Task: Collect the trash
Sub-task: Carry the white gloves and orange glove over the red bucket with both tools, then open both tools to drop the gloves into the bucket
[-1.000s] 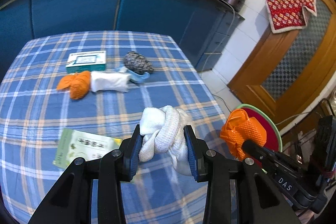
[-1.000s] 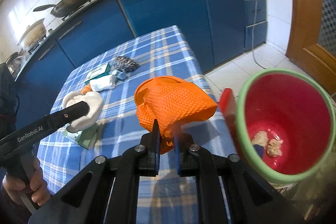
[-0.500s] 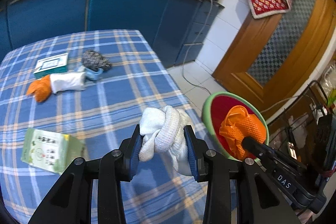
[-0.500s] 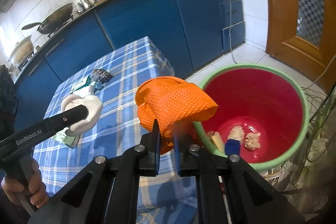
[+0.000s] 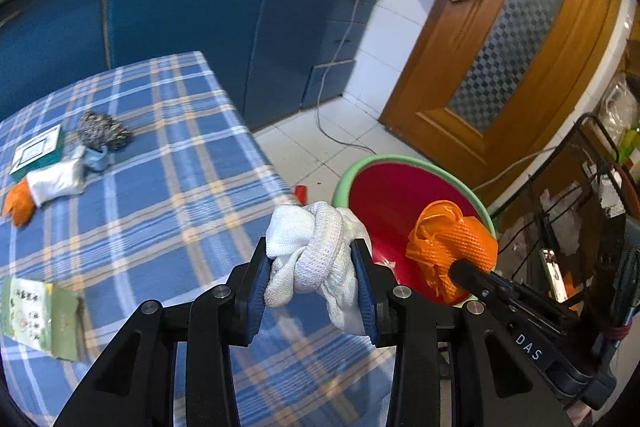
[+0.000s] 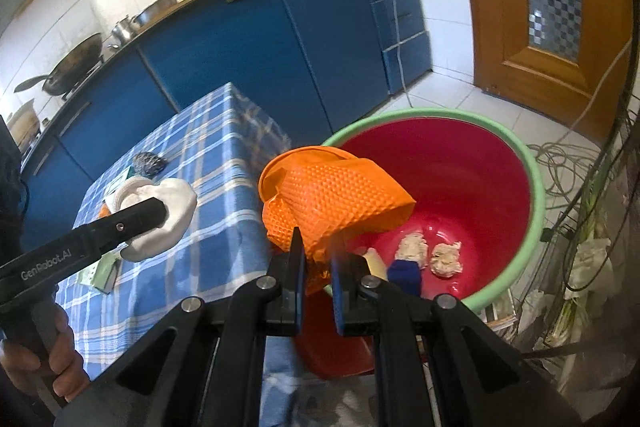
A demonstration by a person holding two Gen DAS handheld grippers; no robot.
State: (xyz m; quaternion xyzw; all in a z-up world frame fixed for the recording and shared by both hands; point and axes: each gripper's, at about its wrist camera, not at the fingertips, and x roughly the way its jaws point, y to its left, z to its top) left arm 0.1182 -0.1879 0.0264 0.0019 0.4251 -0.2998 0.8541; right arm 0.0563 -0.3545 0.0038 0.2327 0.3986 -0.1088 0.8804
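Observation:
My left gripper (image 5: 314,281) is shut on a bunched white knit glove (image 5: 316,251), held over the table's right edge beside the bin. My right gripper (image 6: 318,259) is shut on a crumpled orange textured glove (image 6: 328,195), which hangs over the near rim of a red bin with a green rim (image 6: 536,195). The bin (image 5: 384,195) stands on the floor next to the table and holds a few scraps at its bottom. From the left wrist view the orange glove (image 5: 452,247) sits over the bin's mouth. The white glove (image 6: 164,211) shows at the left in the right wrist view.
On the blue plaid tablecloth (image 5: 160,195) lie a green packet (image 5: 36,319), another orange-and-white glove (image 5: 44,187), a small blue cup (image 5: 96,159), a grey scrubber (image 5: 102,129) and a teal box (image 5: 36,149). Blue cabinets, a wooden door (image 5: 520,67) and floor cables surround the bin.
Both grippers have swung right from over the table toward the bin, each still holding its glove. The orange glove now hangs over the bin's mouth.

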